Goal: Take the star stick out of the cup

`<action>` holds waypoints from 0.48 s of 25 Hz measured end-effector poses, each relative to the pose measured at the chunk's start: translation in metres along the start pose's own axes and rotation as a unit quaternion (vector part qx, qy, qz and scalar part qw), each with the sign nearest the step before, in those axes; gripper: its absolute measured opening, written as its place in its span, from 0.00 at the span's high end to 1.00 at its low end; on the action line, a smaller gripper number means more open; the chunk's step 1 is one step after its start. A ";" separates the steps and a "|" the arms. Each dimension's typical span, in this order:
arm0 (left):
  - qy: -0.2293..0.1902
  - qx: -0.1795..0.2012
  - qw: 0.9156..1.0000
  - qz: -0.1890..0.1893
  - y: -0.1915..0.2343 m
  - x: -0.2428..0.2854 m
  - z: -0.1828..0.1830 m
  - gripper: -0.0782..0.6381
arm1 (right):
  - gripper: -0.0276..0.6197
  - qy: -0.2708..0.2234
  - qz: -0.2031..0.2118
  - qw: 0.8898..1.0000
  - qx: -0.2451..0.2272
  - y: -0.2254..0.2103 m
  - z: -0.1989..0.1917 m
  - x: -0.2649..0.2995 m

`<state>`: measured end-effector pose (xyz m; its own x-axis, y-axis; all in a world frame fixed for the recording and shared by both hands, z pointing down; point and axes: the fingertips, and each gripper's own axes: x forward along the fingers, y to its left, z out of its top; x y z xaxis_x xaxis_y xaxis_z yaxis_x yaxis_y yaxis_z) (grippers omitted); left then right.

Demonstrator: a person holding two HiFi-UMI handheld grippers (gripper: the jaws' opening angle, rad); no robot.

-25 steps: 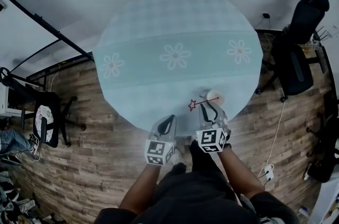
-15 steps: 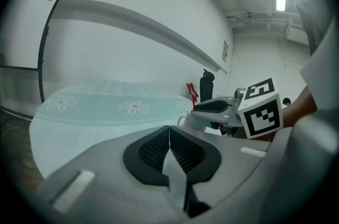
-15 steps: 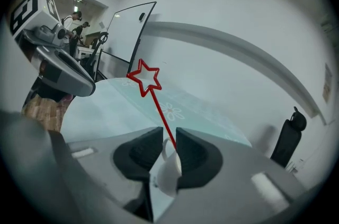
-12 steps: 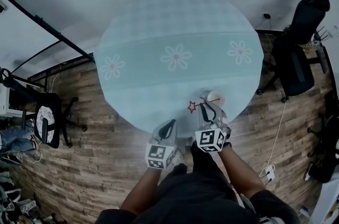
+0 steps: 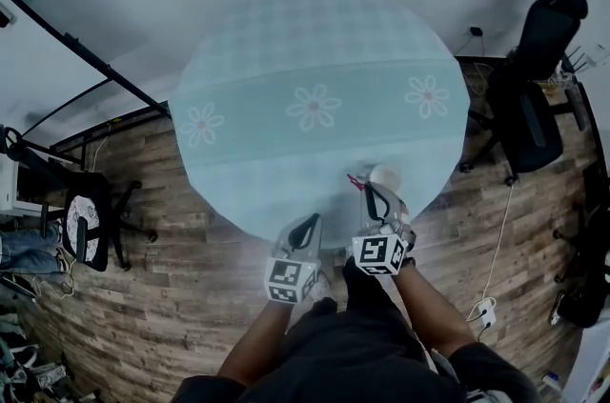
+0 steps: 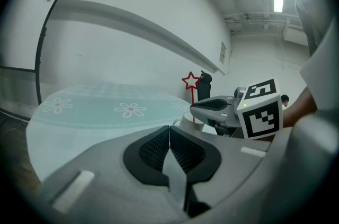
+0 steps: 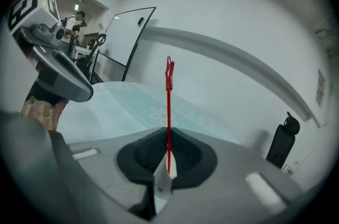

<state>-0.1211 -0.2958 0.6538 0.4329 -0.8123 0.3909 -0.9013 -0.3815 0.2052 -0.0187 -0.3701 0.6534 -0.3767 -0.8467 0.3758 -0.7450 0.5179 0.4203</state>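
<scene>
Right gripper view is showing the right tongs (image 7: 168, 167) pressing together on the thin red shaft of the star stick (image 7: 169, 112). They are pinching it low down, with the stick standing upright and its star turned edge-on at the top. Left gripper view is showing the left tongs (image 6: 169, 150) pressed together on nothing, hovering just beside the right ones. The stick is rising directly above the white cup (image 6: 185, 121), which is sitting near the front edge of the round pale-blue table (image 5: 315, 58). Whether the stick's lower end is clear of the cup is not showing. The stick is looking very light, thin and probably bendable. A gentle pinch low on the shaft and a straight upward lift seem best, so the light cup is not tipping.
</scene>
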 end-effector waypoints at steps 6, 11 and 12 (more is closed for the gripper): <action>-0.016 0.007 1.000 -0.004 -0.008 -0.002 0.013 0.88 | 0.93 -0.021 -0.017 0.999 0.037 -0.017 0.015 -0.014; -0.030 0.019 0.999 -0.011 -0.016 -0.004 0.029 0.88 | 0.93 -0.070 -0.027 0.994 0.086 -0.041 0.045 -0.033; -0.033 0.021 0.999 -0.013 -0.017 -0.005 0.032 0.88 | 0.93 -0.079 -0.030 0.992 0.093 -0.046 0.051 -0.038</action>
<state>-0.1081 -0.2994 0.6194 0.4554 -0.8288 0.3251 -0.8902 -0.4198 0.1768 0.0019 -0.3678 0.5780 -0.3989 -0.8914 0.2151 -0.8516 0.4471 0.2736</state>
